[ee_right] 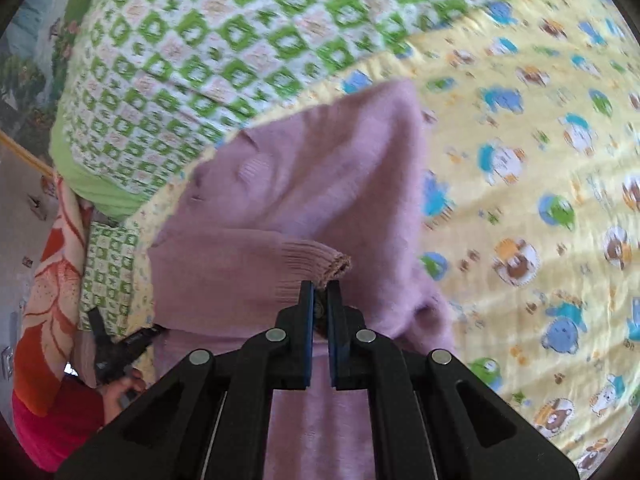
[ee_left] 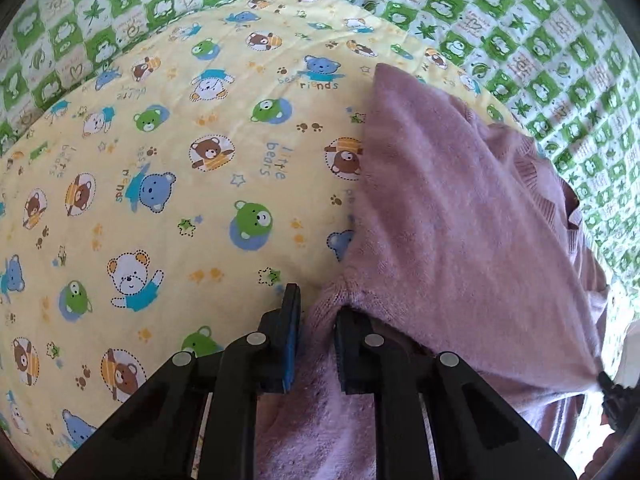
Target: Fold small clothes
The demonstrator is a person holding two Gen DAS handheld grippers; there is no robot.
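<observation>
The small mauve knitted sweater lies on the yellow bear-print cotton sheet, over a green-and-white checked quilt. It is partly lifted and draped between both tools.

Left gripper: jaws nearly together, a bunched fold of the knit pinched between them at the sweater's near edge. Right gripper: jaws pressed together on the knit just below the ribbed cuff of the sleeve, which pokes out past the fingertips. The right-wrist view is blurred, so grip depth is hard to judge. The other tool shows small at the lower left of that view, held in a hand.

Risks, as judgement:
- Left grip looks shallow, catching only a gathered edge; a pull sideways could slip the fuzzy knit out.
- Right grip sits near the cuff end; tension may stretch the sleeve or let it slide free.
- Uneven pull from the two hands would skew the fold line and leave the body crooked.
- Soft bedding gives no firm backing, so the sweater may wrinkle or drag the sheet along when laid down.
- A pad could snag the sheet together with the knit.
</observation>
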